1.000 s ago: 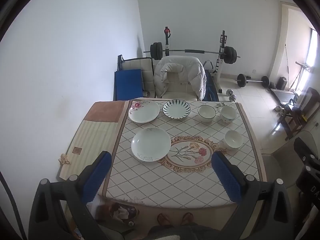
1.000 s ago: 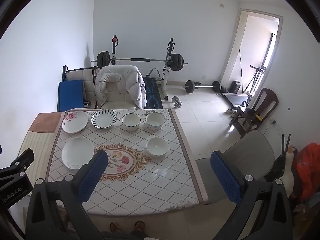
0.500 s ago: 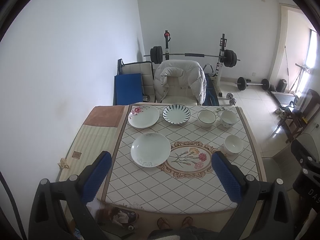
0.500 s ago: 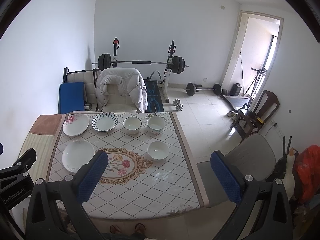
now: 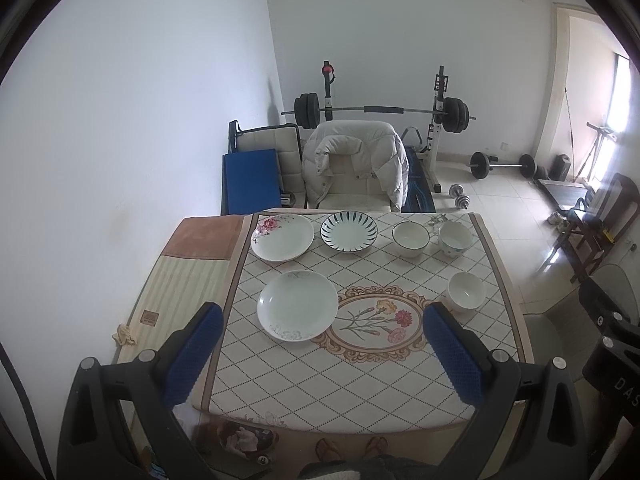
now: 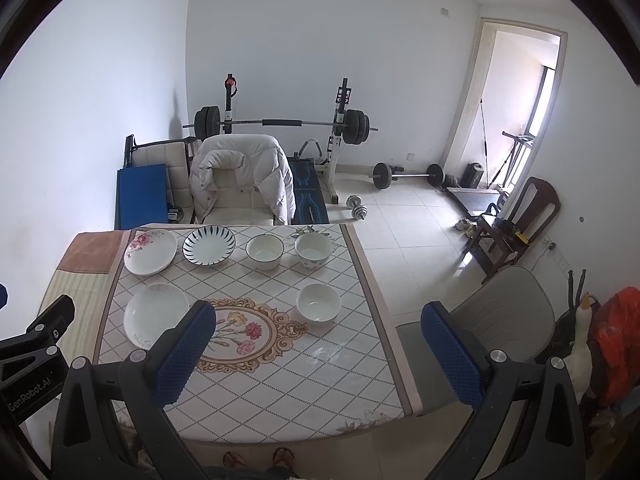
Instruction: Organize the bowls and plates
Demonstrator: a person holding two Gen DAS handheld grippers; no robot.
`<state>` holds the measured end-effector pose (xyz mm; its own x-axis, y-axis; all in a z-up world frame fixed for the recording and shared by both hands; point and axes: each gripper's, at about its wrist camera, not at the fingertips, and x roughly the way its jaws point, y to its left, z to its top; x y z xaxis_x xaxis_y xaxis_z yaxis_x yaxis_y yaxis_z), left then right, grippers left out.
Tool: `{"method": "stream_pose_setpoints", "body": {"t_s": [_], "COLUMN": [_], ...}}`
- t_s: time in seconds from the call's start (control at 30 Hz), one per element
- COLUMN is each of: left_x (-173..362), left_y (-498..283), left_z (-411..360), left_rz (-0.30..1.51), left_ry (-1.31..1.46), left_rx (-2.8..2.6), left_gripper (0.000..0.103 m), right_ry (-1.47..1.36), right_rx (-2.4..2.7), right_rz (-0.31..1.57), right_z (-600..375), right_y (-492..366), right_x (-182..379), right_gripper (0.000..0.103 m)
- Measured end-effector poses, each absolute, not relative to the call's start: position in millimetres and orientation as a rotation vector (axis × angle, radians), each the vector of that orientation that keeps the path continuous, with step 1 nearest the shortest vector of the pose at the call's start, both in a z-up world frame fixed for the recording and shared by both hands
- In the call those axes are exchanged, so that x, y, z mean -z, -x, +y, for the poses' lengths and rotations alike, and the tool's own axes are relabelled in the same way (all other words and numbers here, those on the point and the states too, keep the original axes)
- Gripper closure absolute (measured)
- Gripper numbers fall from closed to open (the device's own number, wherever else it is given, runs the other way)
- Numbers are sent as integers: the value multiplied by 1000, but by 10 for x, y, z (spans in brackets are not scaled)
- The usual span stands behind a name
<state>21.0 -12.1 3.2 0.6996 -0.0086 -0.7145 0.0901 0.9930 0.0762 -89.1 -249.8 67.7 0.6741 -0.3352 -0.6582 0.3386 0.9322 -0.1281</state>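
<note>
nothing stacked yet, three plates (image 5: 297, 305) and three bowls (image 5: 466, 291) all separate on table (image 5: 360, 392), left gripper (image 5: 320, 360) and right gripper (image 6: 320, 360) both spread wide, empty, high above

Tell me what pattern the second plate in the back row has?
Dark stripes fanning round its rim; clearest in the left wrist view.

Three shallow round ceramic plates sit on the worktop: one white with pink flowers (image 5: 281, 236), one white with dark blue radiating stripes (image 5: 349, 232), one plain white (image 5: 297, 305). Three deep ceramic bowls: one white with a dark rim (image 5: 410, 238), one white with a floral print (image 5: 455, 238), one plain white (image 5: 466, 297).
</note>
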Motion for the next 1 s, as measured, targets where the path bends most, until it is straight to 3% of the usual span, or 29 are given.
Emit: {"method": "stream_pose_setpoints", "body": {"t_s": [1.0], "left_x": [37], "left_y": [-245], "left_z": [-134], "left_rz": [785], "left_ry": [-112], "left_rx": [66], "left_gripper": [1], "right_ry": [-6], "right_rx": [391], "right_rz": [747], "right_z": [-2457], "right_y": [770], "right_x": [-637], "right_gripper": [0]}}
